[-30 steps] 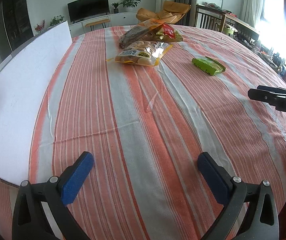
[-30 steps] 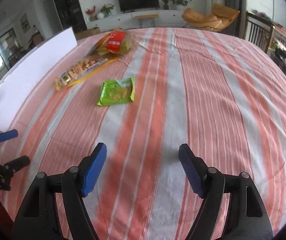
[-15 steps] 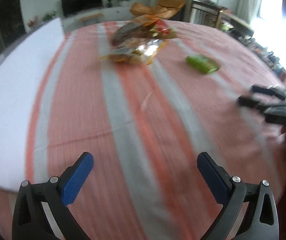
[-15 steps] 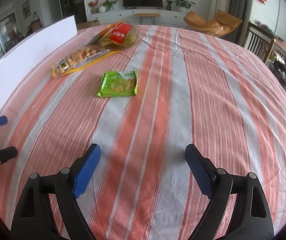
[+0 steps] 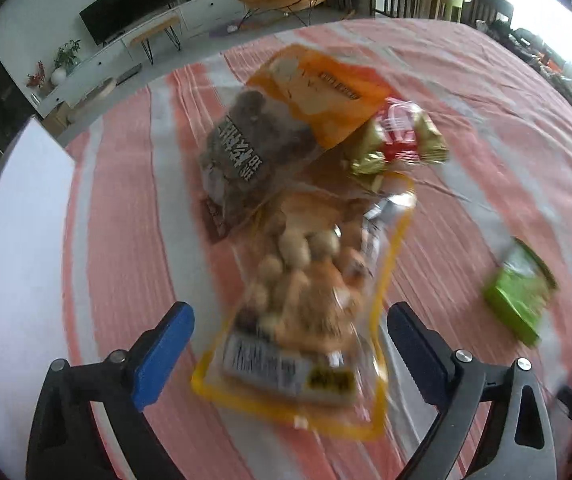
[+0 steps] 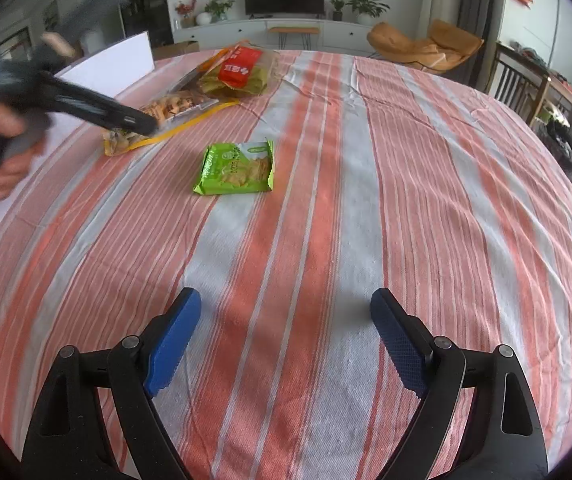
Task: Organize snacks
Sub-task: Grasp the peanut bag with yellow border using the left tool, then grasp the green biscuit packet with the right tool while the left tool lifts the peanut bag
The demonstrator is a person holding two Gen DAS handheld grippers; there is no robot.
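My left gripper [image 5: 286, 348] is open, its blue pads either side of the near end of a yellow-edged bag of round snacks [image 5: 310, 300] lying on the striped tablecloth. Behind the bag lie a dark snack bag with an orange top [image 5: 254, 148] and a red-and-gold packet [image 5: 402, 136]. A green snack packet [image 5: 520, 300] lies to the right. My right gripper [image 6: 286, 340] is open and empty over bare cloth. The green packet [image 6: 236, 168] lies ahead of it. The left gripper [image 6: 142, 126] shows there, over the yellow-edged bag [image 6: 166, 116].
A white board [image 5: 14, 248] stands along the table's left side, also in the right wrist view [image 6: 102, 76]. The striped cloth [image 6: 426, 184] stretches wide to the right. Chairs and a TV cabinet stand beyond the table's far edge.
My left gripper has moved fast forward across the table to the yellow-edged bag, which now lies between its open fingers. My right gripper has moved a little forward toward the green packet.
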